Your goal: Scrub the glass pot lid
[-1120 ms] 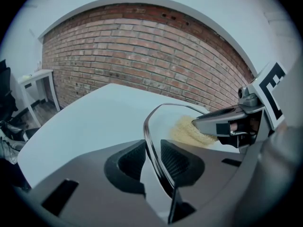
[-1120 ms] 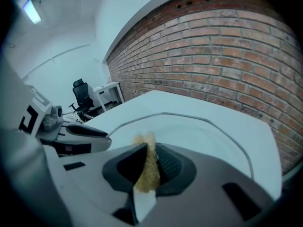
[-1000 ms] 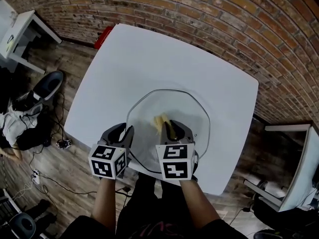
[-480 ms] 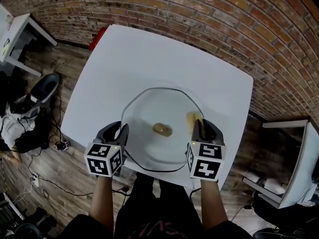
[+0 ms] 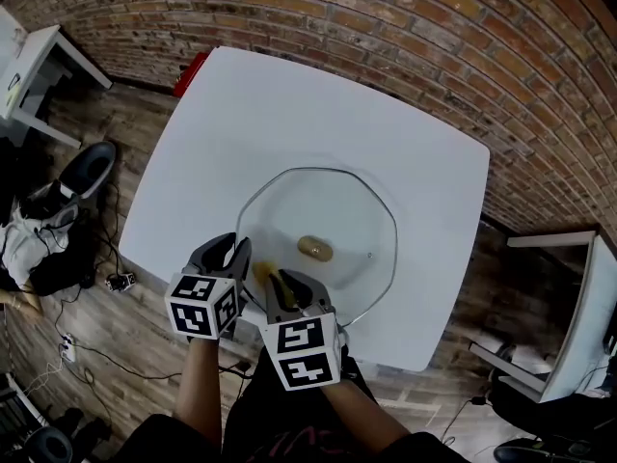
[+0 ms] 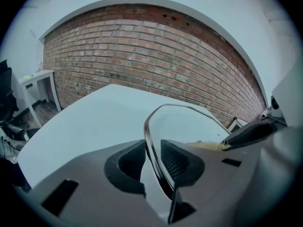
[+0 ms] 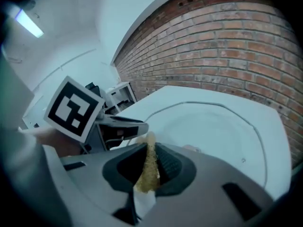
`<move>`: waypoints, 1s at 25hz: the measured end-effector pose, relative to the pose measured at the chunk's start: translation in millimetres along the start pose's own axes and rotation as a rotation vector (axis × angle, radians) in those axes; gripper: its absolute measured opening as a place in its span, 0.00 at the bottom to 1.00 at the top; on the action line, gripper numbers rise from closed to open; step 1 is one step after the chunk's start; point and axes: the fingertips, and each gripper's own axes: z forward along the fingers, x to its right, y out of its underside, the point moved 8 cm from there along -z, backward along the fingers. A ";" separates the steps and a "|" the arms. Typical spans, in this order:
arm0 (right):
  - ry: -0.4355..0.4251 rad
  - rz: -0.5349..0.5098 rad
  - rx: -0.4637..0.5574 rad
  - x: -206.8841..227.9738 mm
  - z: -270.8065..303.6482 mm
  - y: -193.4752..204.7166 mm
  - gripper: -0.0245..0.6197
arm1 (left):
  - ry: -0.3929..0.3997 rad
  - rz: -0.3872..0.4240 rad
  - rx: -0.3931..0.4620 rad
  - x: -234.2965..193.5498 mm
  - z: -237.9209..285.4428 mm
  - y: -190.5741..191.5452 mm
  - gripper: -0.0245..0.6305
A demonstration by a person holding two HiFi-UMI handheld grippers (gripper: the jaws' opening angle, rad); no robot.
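Note:
The round glass pot lid (image 5: 333, 222) lies on the white table (image 5: 270, 114), its brown knob (image 5: 315, 249) at the centre. My left gripper (image 5: 236, 251) is shut on the lid's near-left rim; in the left gripper view the rim (image 6: 150, 141) runs between the two pads of that gripper (image 6: 152, 150). My right gripper (image 5: 274, 282) is shut on a yellow scrub pad (image 5: 261, 272), pressed on the glass right beside the left gripper. In the right gripper view the pad (image 7: 149, 167) stands upright between the jaws, with the lid (image 7: 213, 126) beyond.
A brick wall (image 5: 434, 27) runs behind the table. A red thing (image 5: 188, 73) sits at the table's far-left edge. On the wooden floor are a chair (image 5: 87, 167), cables and white desks (image 5: 43, 61) at left and right.
My right gripper has carried the scrub pad from the lid's right rim across the glass to its near-left edge, beside the left gripper. The left gripper has kept its grip on the rim.

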 end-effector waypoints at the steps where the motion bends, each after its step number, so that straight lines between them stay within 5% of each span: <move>1: 0.010 -0.008 0.003 0.9 1.8 1.8 0.13 | 0.000 0.002 -0.001 0.1 0.0 -0.1 0.19; 18: 0.437 0.090 -0.050 140.5 -62.7 23.0 0.13 | -0.002 0.000 0.009 -0.1 0.0 1.0 0.19; 25: 0.403 0.123 0.022 137.8 -69.1 16.7 0.13 | -0.006 0.013 0.024 0.0 -2.2 -3.4 0.19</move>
